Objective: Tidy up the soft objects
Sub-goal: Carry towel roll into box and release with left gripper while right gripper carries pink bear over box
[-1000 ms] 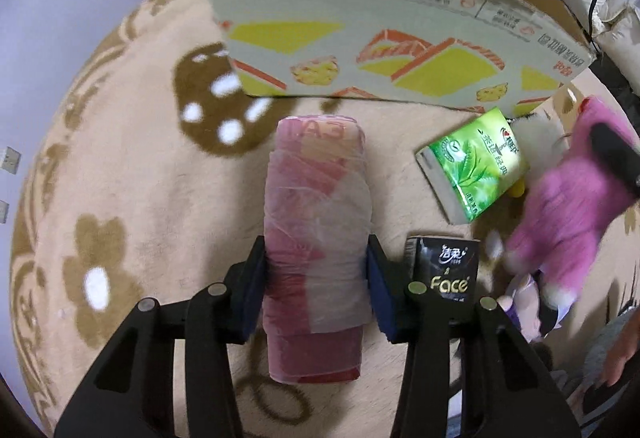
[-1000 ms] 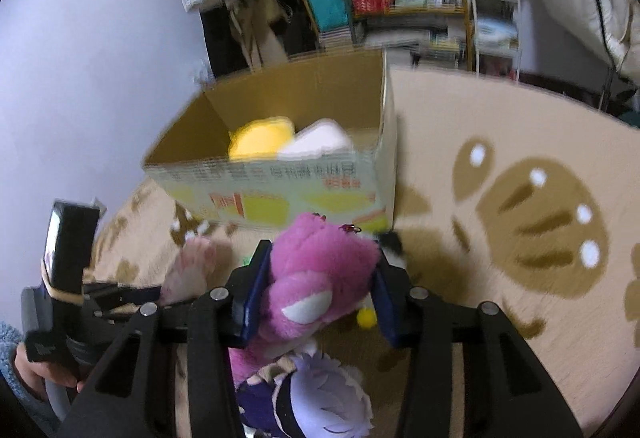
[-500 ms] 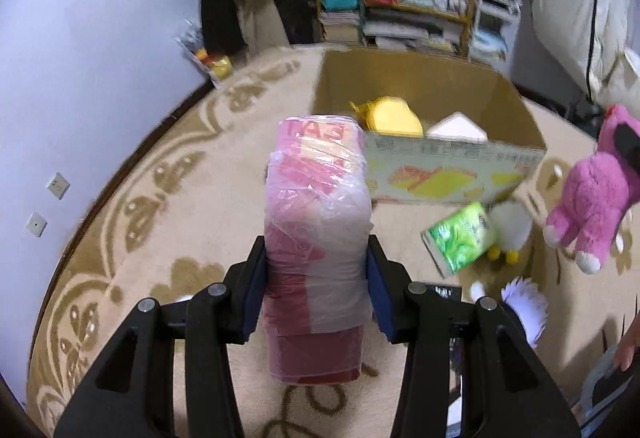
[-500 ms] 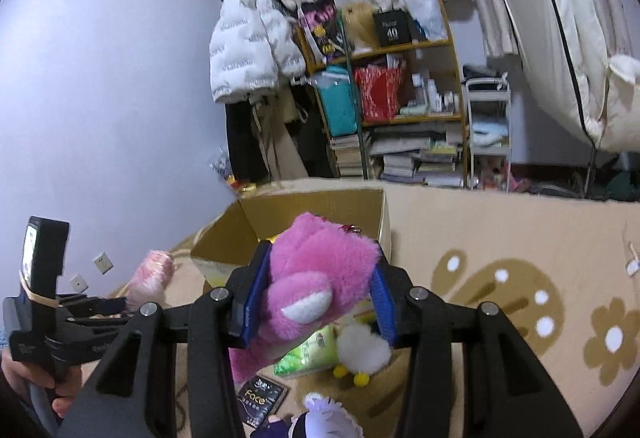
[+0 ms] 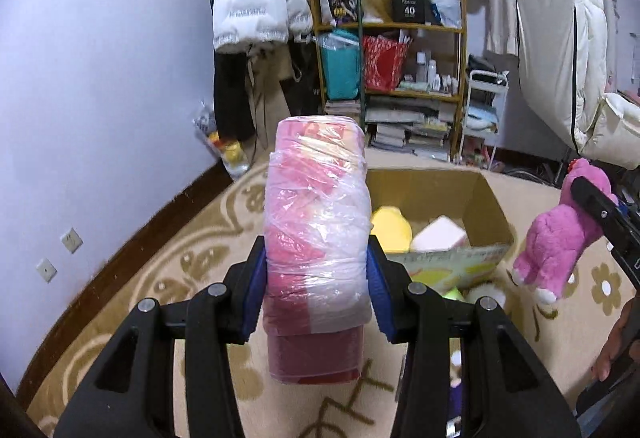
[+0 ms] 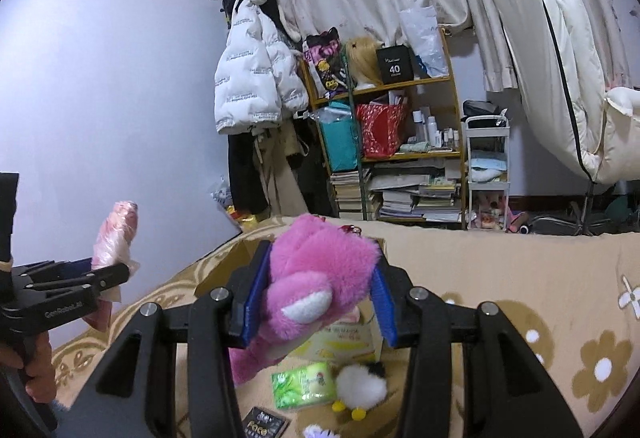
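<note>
My left gripper (image 5: 316,292) is shut on a pink plastic-wrapped tissue pack (image 5: 316,234) and holds it up in the air; it also shows in the right wrist view (image 6: 116,238). My right gripper (image 6: 316,302) is shut on a pink plush bear (image 6: 316,290), seen at the right in the left wrist view (image 5: 560,234). An open cardboard box (image 5: 486,197) stands on the carpet ahead, holding a yellow plush (image 5: 392,228) and a pale pink pack (image 5: 440,238).
On the carpet before the box lie a green tissue pack (image 6: 304,384), a white fluffy chick (image 6: 360,384) and a black packet (image 6: 264,424). A cluttered shelf (image 6: 396,153), hung coats (image 6: 256,77) and a white trolley (image 6: 486,165) stand at the far wall.
Both grippers have risen and tilted up with their loads. The views now look over the box toward the far wall instead of down at the carpet.
</note>
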A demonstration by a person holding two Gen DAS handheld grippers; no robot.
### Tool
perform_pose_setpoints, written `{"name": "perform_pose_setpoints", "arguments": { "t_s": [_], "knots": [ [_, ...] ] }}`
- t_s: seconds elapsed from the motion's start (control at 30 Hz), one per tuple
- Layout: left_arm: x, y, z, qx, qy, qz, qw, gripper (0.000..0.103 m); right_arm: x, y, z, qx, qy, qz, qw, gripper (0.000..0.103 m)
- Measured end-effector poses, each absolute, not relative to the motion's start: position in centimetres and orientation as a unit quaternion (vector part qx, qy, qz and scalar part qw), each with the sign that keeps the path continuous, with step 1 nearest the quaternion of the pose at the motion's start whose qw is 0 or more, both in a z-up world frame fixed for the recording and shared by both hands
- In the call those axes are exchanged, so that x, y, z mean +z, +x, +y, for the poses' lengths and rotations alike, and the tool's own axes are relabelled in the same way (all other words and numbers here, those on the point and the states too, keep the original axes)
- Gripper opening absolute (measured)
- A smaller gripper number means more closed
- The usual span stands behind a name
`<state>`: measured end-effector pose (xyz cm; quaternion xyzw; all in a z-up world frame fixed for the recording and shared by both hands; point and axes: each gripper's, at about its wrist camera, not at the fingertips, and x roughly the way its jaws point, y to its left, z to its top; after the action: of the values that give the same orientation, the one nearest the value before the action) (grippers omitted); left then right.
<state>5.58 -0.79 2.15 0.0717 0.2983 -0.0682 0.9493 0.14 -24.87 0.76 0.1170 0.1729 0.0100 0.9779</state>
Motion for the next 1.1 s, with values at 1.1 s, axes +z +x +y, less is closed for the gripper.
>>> {"name": "perform_pose_setpoints", "arguments": {
  "t_s": [1.1],
  "knots": [
    [-2.6, 15.1, -5.0, -0.082, 0.104, 0.299, 0.945, 0.044, -3.2, 9.6, -24.2, -0.007, 0.019, 0.217, 0.976, 0.049]
  ]
}}
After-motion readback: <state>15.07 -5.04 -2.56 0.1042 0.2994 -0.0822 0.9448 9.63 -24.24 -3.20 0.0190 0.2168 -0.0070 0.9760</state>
